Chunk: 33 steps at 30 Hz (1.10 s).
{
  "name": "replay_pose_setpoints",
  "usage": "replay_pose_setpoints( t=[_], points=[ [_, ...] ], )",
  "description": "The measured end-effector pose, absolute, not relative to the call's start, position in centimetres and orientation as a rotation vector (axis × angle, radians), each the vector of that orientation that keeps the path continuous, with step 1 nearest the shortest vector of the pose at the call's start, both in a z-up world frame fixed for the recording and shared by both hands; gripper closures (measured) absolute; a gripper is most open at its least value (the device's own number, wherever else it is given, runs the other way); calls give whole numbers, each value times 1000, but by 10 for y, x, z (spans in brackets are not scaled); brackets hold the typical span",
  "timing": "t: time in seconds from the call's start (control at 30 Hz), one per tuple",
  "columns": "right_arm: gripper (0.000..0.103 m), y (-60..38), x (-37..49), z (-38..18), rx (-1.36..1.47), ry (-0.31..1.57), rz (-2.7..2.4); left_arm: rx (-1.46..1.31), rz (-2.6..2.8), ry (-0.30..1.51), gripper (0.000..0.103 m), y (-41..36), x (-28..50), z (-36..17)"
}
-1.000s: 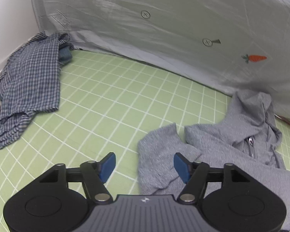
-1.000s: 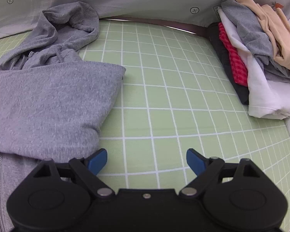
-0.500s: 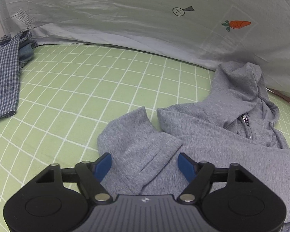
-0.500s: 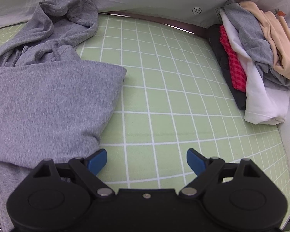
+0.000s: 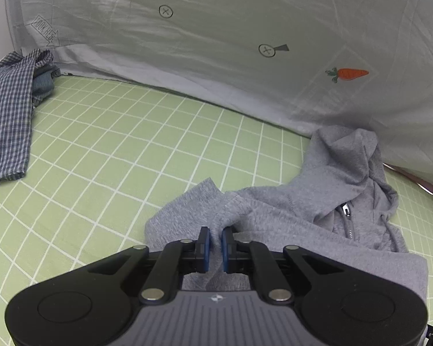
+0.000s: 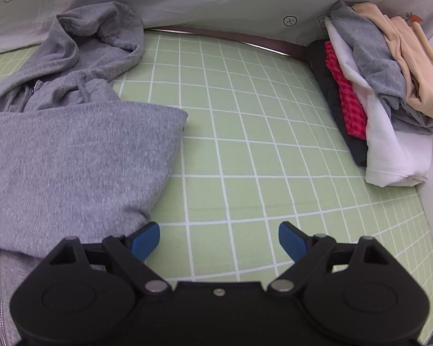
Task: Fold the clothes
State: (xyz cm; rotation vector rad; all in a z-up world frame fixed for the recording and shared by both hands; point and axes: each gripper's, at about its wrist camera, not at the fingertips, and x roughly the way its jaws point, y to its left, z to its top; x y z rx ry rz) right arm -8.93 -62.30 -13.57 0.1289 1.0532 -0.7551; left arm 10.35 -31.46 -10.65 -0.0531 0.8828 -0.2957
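A grey zip-up hoodie (image 5: 317,210) lies on the green grid mat (image 5: 130,144), its hood toward the back sheet. My left gripper (image 5: 215,243) is shut on a fold of the hoodie's sleeve at its left side. In the right wrist view the hoodie (image 6: 72,150) lies at the left, with one side folded over its front. My right gripper (image 6: 219,238) is open and empty just above the mat (image 6: 245,144), its left fingertip (image 6: 145,238) at the hoodie's lower right edge.
A blue checked shirt (image 5: 8,109) lies at the mat's far left. A pile of clothes (image 6: 381,95) in grey, beige, white, red and black sits at the far right. A pale sheet with carrot prints (image 5: 245,43) hangs along the back edge.
My left gripper moved over the hoodie's sleeve and closed on a fold of it. My right gripper stayed open and hardly moved.
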Motion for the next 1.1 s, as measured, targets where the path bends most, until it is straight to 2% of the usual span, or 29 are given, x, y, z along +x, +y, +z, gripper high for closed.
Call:
replay_pose_setpoints(
  t=[0.33,0.43,0.47,0.53,0.6,0.7,0.77,0.97,1.1],
  points=[
    [13,-639,-116,-125,245,943,-808,16,-537,859,94,-390,51,-61],
    [13,-650,-130,-124,294,915,-853,81,-634,873,91,-427,20,-66],
    [13,-653,-135,-124,319,902,-851,99,-653,884,88,-436,12,-68],
    [13,-659,-144,-122,369,871,-847,140,-699,904,73,-451,-4,-73],
    [13,-662,-150,-119,392,848,-854,188,-716,907,45,-458,-16,-78],
    [13,-663,-152,-114,408,813,-845,226,-661,917,22,-454,-16,-82],
    [13,-662,-149,-110,412,795,-824,247,-596,929,19,-446,-9,-84],
    [13,-639,-116,-101,354,773,-701,200,-402,970,18,-403,24,-91],
    [12,-612,-87,-102,309,786,-588,163,-326,977,15,-378,40,-95]
  ],
)
